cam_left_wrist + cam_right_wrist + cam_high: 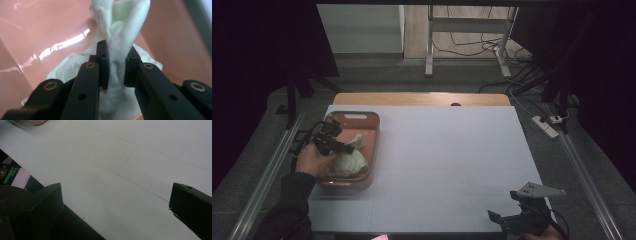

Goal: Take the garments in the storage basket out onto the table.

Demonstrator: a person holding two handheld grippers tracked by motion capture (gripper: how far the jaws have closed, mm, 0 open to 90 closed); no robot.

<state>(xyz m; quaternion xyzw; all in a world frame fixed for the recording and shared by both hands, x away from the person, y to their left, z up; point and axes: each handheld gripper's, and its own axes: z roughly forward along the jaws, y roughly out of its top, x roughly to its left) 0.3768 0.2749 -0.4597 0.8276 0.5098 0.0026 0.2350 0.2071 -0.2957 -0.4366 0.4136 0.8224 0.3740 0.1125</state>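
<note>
A broad desk (437, 165) with a pale grey-white sheet top takes up most of the scene, its wooden far edge just showing. At its left side sits a shallow rectangular tray of salmon-pink plastic with a grey rim (374, 131). Inside the tray, toward its near end, lies a crumpled pale cream-and-green cloth (352, 159). The left tongs (343, 147), black and held in a hand (312, 160) reaching in from the near left, are over the tray and clenched on a bunched fold of the cloth; the left gripper view shows the fabric pinched between the two jaws and rising in a twisted peak beyond them, while the rest slumps on the tray floor. The right tongs (497, 218) hover at the near right corner of the desk, well apart from the tray, jaws spread wide with bare desk between them, holding nothing.

The cloth looks light, limp and soft, so it should drape and trail when lifted. A gathered ridge like this one seems the sensible hold; a single thin layer could slip free.
</note>
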